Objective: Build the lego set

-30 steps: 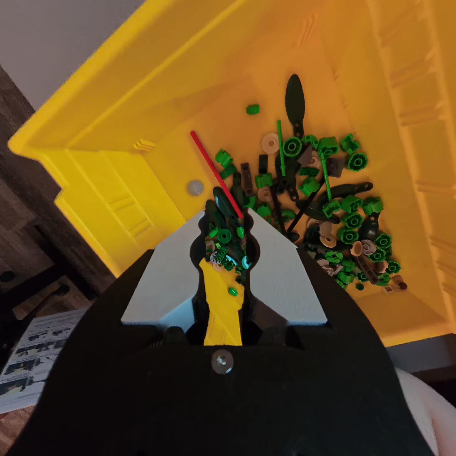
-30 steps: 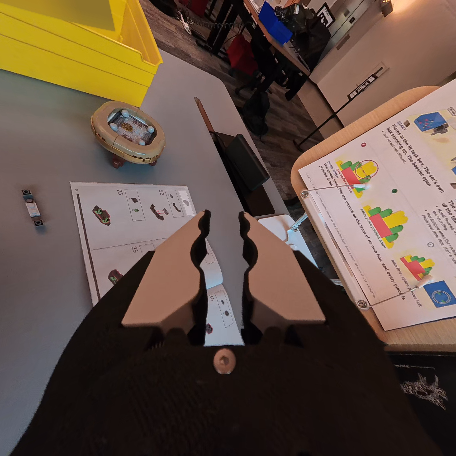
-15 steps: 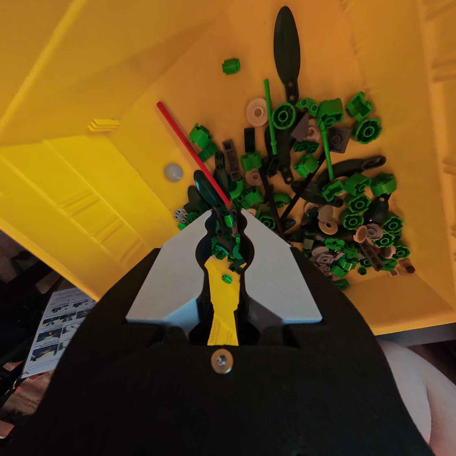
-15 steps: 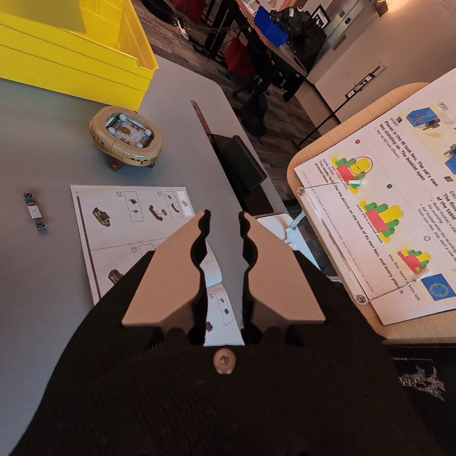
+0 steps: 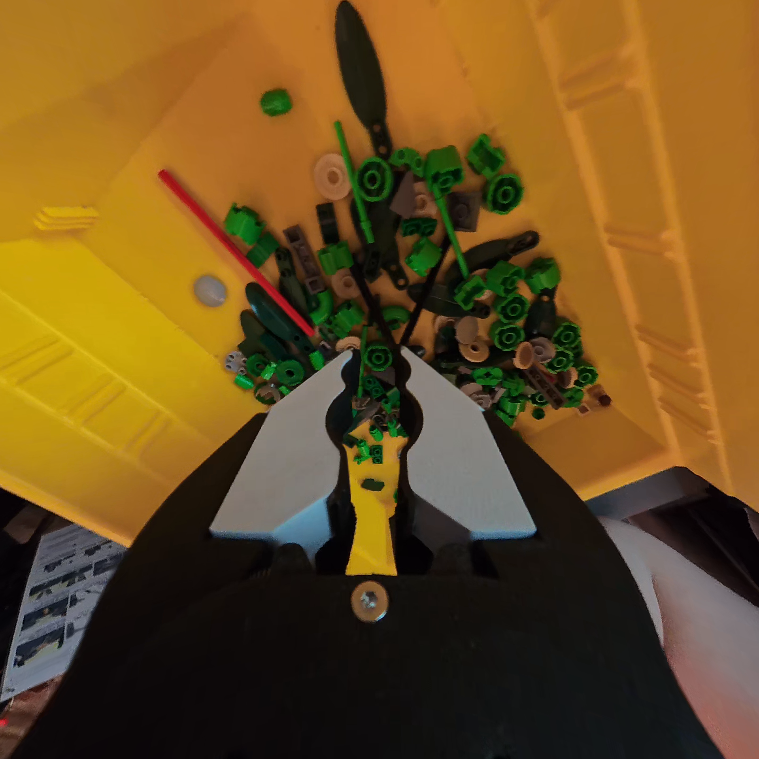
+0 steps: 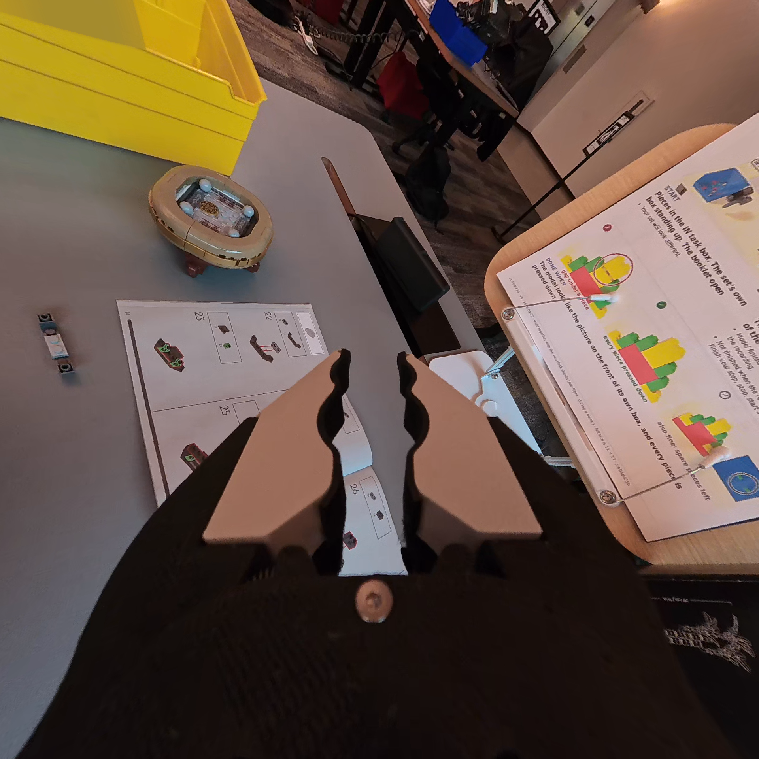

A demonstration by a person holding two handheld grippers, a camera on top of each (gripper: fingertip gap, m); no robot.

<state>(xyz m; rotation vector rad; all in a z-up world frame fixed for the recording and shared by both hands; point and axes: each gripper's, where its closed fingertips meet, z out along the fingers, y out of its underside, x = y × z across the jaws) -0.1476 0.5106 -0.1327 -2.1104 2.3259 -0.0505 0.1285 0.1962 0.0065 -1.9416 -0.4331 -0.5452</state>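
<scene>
Left gripper (image 5: 376, 357) hovering part-open and empty over the lego pile (image 5: 410, 295) in the yellow bin (image 5: 123, 369), right gripper (image 6: 373, 361) open, empty above the booklet (image 6: 221, 369) on the grey table (image 6: 61, 451).

Left wrist view peers closely down into the yellow bin (image 5: 123, 369); right overlooks the table (image 6: 61, 493), bin (image 6: 123, 82) shared.

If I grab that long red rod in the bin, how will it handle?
The red rod looks thin and smooth, so probably light, slippery, apt to roll. One end lies on the dark leaf pieces, so lifting may disturb them.
</scene>
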